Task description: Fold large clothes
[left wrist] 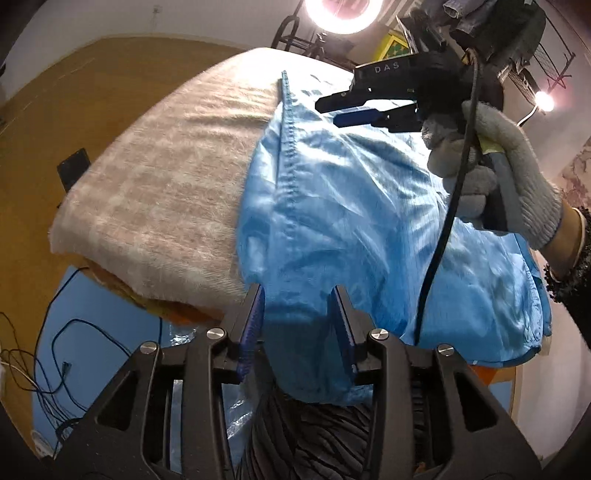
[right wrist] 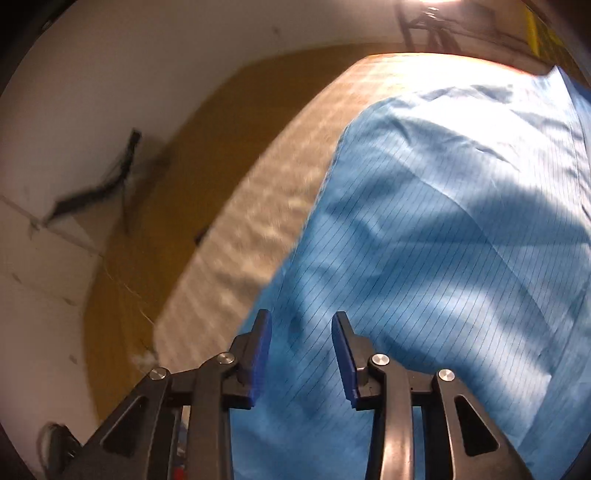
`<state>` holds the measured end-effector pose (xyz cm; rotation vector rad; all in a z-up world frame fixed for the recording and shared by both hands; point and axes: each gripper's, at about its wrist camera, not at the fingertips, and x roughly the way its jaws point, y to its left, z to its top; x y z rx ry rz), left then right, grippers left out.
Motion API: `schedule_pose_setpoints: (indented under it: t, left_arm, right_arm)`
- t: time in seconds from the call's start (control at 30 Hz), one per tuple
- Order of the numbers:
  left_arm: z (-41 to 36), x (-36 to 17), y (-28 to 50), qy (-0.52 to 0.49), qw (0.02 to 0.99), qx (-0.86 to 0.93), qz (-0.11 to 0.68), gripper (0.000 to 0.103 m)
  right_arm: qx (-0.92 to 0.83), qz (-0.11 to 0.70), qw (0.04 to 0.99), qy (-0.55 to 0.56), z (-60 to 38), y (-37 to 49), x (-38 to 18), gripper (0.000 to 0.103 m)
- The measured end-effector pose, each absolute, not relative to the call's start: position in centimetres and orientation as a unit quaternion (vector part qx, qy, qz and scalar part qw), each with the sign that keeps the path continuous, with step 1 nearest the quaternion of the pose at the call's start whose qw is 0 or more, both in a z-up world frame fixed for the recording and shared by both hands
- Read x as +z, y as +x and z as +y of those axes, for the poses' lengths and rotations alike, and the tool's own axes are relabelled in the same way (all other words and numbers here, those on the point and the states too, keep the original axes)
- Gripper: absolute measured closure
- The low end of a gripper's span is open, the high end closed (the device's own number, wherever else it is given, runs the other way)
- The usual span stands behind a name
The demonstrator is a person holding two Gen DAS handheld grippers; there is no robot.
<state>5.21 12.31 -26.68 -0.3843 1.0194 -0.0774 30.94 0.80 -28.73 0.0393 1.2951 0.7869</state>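
Note:
A large light-blue garment (left wrist: 351, 206) with thin dark pinstripes lies crumpled over the near right part of a bed covered by a beige blanket (left wrist: 159, 177). A stitched seam runs up its left side. My left gripper (left wrist: 299, 291) is open, its blue-padded fingers either side of the garment's near hanging edge. My right gripper (left wrist: 332, 110), held by a grey-gloved hand (left wrist: 491, 173), hovers open above the garment's far part. In the right wrist view the right gripper (right wrist: 301, 321) is open just above the blue garment (right wrist: 443, 229), holding nothing.
The bed's left edge drops to a brown floor (left wrist: 55, 122). A blue mat (left wrist: 110, 332) with loose cables lies at the lower left. A bright ring lamp (left wrist: 343, 11) and a black rack stand behind the bed. A black cable (left wrist: 443, 229) hangs from the right gripper.

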Motion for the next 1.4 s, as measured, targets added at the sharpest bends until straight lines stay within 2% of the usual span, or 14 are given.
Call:
schedule_pose_setpoints:
  t: [0.1,0.17,0.33,0.6,0.8,1.0,1.03,1.1,1.13,1.17,1.4]
  left_arm:
    - [11.6,-27.0,5.8,-0.168,0.855,-0.028,0.489,0.069]
    - [11.7,-27.1,5.7,-0.169,0.856,-0.03,0.488,0.094]
    - [12.3,-27.0,5.3,-0.159,0.86,-0.026,0.485,0.094]
    - [12.1,-27.7,6.3,-0.144,0.859,-0.018,0.491,0.094]
    - [11.9,-27.8,6.4,-0.131,0.861,-0.016,0.491,0.094]
    - [14.6,-26.6,4.7,-0.195,0.866,-0.006,0.46,0.094]
    - [15.4,-26.6,4.4,-0.215,0.864,-0.006,0.455,0.092]
    - [16.7,-27.1,4.3,-0.249,0.854,-0.004,0.456,0.08]
    - [17.2,-27.3,4.2,-0.265,0.848,-0.002,0.458,0.059]
    - [17.6,-27.5,4.2,-0.281,0.845,-0.003,0.455,0.049]
    - [17.8,-28.6,5.6,-0.316,0.833,-0.021,0.454,0.048]
  right_arm:
    - [0.357,0.575,0.736,-0.019,0.7,29.6,-27.4,0.067]
    - [0.36,0.564,0.743,-0.032,-0.2,28.8,-26.3,0.067]
    - [0.385,0.547,0.74,-0.066,-3.4,25.7,-24.7,0.067]
    - [0.36,0.578,0.719,-0.135,-6.4,20.4,-28.5,0.068]
    - [0.32,0.583,0.734,-0.139,-9.9,18.3,-29.3,0.07]
    - [0.329,0.568,0.742,-0.136,-10.5,16.9,-27.8,0.07]
    - [0.334,0.564,0.744,-0.129,-10.4,16.5,-27.5,0.07]
    - [0.356,0.552,0.746,-0.105,-10.5,15.7,-26.3,0.069]
    - [0.362,0.55,0.746,-0.1,-10.5,15.3,-26.0,0.07]
    - [0.369,0.548,0.744,-0.096,-10.2,14.8,-25.8,0.07]
    - [0.369,0.557,0.734,-0.123,-7.8,13.3,-27.8,0.07]
